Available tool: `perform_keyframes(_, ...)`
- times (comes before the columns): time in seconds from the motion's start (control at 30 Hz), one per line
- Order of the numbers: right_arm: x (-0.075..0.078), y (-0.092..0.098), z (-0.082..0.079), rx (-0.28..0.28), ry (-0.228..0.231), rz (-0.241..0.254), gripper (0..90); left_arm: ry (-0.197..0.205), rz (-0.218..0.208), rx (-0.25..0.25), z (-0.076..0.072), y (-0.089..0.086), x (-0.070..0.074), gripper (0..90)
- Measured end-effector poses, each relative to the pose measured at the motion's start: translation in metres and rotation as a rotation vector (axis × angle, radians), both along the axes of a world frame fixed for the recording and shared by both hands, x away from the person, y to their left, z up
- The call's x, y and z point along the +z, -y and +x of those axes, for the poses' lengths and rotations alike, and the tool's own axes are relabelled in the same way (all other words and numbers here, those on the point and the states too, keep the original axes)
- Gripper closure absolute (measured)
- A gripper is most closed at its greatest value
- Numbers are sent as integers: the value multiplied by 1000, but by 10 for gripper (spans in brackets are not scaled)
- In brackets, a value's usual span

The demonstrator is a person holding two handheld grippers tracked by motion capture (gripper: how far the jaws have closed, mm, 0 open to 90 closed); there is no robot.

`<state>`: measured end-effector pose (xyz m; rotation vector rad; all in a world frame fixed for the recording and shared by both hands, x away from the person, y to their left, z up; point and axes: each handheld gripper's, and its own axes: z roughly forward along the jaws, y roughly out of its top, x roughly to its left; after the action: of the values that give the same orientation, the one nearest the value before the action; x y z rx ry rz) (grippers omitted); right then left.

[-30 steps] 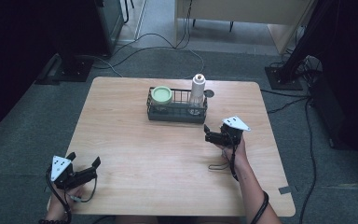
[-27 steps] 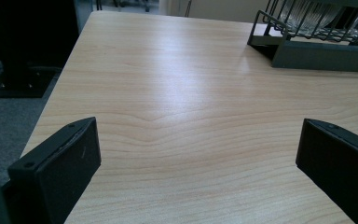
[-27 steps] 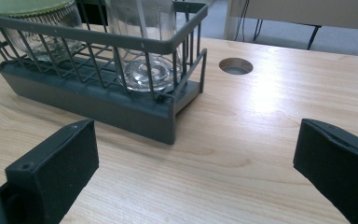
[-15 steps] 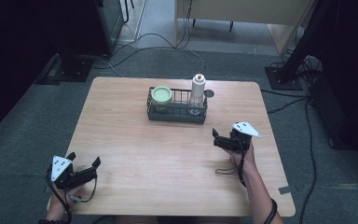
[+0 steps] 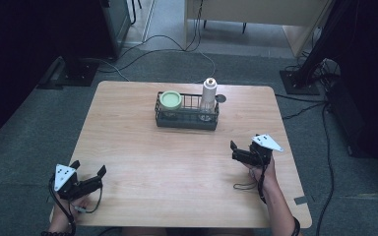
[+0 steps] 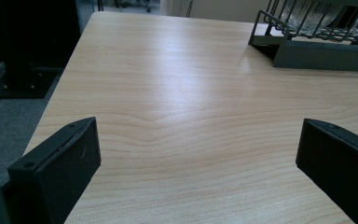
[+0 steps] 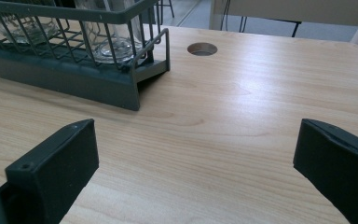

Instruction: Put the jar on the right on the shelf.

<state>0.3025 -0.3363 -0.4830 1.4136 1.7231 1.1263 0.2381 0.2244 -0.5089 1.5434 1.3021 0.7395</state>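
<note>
Both grippers are being held with jaws spread wide and nothing between them: left gripper (image 5: 88, 183) well apart from the wire basket (image 5: 187, 119), toward the near-left table (image 5: 177, 162) corner; right gripper (image 5: 240, 153) near the basket's right end. Inside the basket, a green-lidded jar (image 5: 170, 100) and a white bottle (image 5: 208, 94) are being kept upright.

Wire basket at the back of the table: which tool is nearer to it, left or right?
Right. The right tool sits just in front of the wire basket's right end; the left tool is far off, at the table's near-left corner.
</note>
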Motion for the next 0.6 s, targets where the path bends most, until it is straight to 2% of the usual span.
perform_keyframes(0.6, -1, 16, -19, -23, 2, 8, 0, 0, 3, 2, 0, 0, 0, 0)
